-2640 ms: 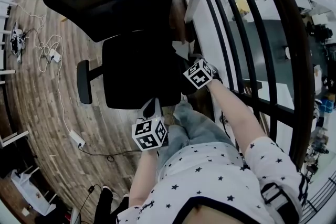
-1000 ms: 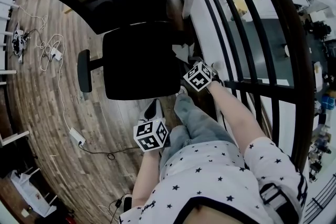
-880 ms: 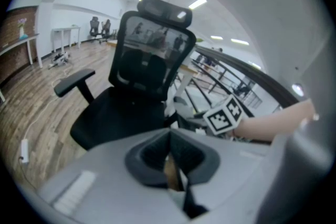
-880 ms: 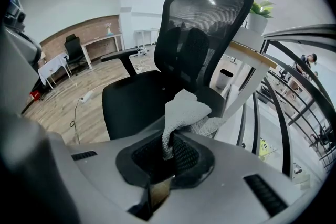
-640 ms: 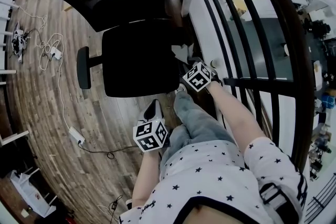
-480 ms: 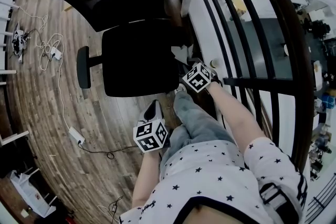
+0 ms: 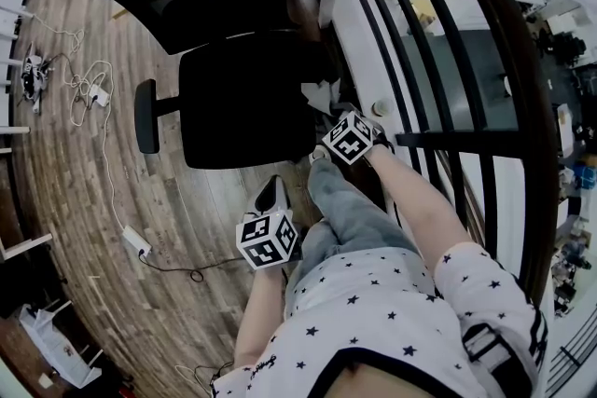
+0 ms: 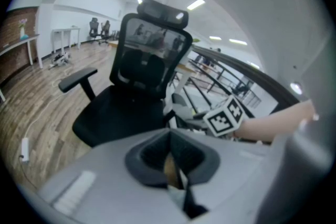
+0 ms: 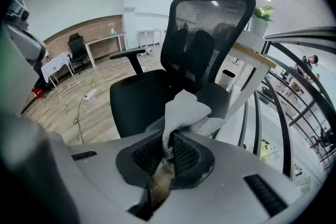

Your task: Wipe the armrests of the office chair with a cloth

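- While the right gripper (image 9: 169,157) pinches the cloth (image 9: 185,112) hard, the gray rag bunches up out of its jaws, w/ one fold flopping twd the near armrest (image 9: 216,97). Touching it or not, can't tell.
- Head view now: the cloth sits at the seat's edge on the railing side, just ahead of the right gripper's marker cube.
- Left gripper (image 8: 172,156): jaws pressed together, nothing between 'em. It hangs low beside the person's jeans leg (image 7: 347,214), back from the office chair (image 7: 244,102).
- Far armrest (image 7: 145,116) sticks out on the chair's opp. side, well apart from both grippers.
- Wood floor (image 7: 84,200): white cable and power strip (image 7: 136,243) lie left of the chair.
- Black railing (image 7: 424,89) runs close by the person's right arm.
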### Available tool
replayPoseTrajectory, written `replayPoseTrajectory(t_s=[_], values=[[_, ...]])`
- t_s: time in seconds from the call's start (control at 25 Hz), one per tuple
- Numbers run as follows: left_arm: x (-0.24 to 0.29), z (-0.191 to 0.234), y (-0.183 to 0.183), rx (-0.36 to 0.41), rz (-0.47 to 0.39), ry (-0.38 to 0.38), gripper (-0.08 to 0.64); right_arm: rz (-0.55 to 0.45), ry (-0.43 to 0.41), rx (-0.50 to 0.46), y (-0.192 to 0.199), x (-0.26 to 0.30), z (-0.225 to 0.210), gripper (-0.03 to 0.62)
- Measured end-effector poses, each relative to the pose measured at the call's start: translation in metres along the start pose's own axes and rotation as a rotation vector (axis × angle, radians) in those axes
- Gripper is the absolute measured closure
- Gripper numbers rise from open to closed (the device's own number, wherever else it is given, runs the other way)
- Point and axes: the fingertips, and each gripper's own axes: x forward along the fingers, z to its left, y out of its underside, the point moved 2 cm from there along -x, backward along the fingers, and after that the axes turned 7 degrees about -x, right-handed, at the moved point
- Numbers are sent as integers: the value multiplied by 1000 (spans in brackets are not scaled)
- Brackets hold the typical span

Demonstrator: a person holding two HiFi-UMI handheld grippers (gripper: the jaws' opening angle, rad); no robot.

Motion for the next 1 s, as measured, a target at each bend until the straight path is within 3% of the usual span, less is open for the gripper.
replayPoseTrajectory(t_s=[0.44,1.0], values=[[-14,0,19,-6,-7,2,554,2,-15,-70,12,-11,28,562],[-44,1,35,-26,-64,-21,554,-71,-4,-57,-2,-37,51,563]])
